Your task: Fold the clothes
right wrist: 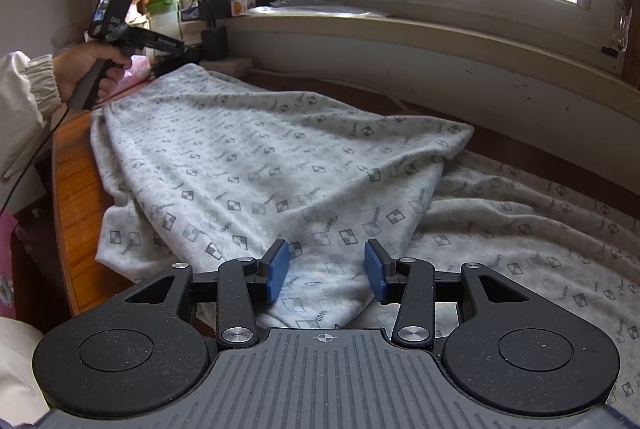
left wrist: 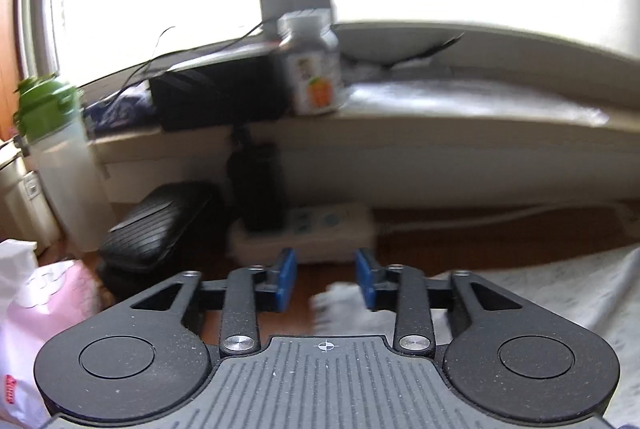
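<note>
Fold half laid across the bench, both tools partly open and holding nothing
The printed grey garment lies spread over the wooden bench, its left part folded over into a raised ridge that runs to the far corner. The left tool hovers at that far-left corner with its blue pads apart; a blurred white tip of cloth shows between them, seemingly unpinched. The right tool sits near, above the near hem, its pads apart and not pressing on the fabric. To do this step well, I judge each tool should pinch one layer only at a corner, then draw the fold taut and level before laying it flat. The cloth is a soft, limp knit with small checked squares, creasing easily; the bench is smooth, glossy wood
</note>
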A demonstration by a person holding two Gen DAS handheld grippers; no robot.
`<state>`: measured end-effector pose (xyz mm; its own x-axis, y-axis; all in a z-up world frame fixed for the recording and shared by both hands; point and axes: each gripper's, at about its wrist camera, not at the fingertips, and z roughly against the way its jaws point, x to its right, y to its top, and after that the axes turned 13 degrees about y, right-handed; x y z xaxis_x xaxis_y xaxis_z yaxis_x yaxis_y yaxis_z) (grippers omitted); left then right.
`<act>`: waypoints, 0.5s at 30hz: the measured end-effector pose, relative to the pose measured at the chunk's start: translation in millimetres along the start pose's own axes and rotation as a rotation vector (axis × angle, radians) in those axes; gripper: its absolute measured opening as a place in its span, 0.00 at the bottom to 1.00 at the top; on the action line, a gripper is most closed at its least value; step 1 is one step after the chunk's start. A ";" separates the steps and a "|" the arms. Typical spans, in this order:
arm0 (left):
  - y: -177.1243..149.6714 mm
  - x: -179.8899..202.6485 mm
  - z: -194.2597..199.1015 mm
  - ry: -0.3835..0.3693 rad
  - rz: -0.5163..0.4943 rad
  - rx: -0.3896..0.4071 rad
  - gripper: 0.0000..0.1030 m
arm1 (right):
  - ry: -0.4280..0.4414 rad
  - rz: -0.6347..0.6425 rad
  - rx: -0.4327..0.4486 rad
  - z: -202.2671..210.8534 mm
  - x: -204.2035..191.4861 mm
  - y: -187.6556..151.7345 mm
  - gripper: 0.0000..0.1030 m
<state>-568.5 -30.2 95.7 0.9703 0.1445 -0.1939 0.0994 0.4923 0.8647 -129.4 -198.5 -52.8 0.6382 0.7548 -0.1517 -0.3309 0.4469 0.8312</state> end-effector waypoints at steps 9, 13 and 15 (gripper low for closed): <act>18.3 122.7 26.8 -0.321 -0.107 0.051 0.42 | -0.001 -0.020 0.012 2.6 2.2 0.5 0.46; 27.6 191.6 33.8 -0.492 -0.212 0.067 0.42 | -0.001 -0.024 0.013 2.7 2.7 0.4 0.46; 32.6 223.3 34.6 -0.571 -0.266 0.068 0.41 | -0.005 -0.024 0.016 3.2 2.1 0.2 0.46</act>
<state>-341.0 -11.5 96.6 0.8733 -0.4652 -0.1446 0.3487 0.3897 0.8523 -125.9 -198.3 -51.3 0.6494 0.7414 -0.1691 -0.3042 0.4572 0.8357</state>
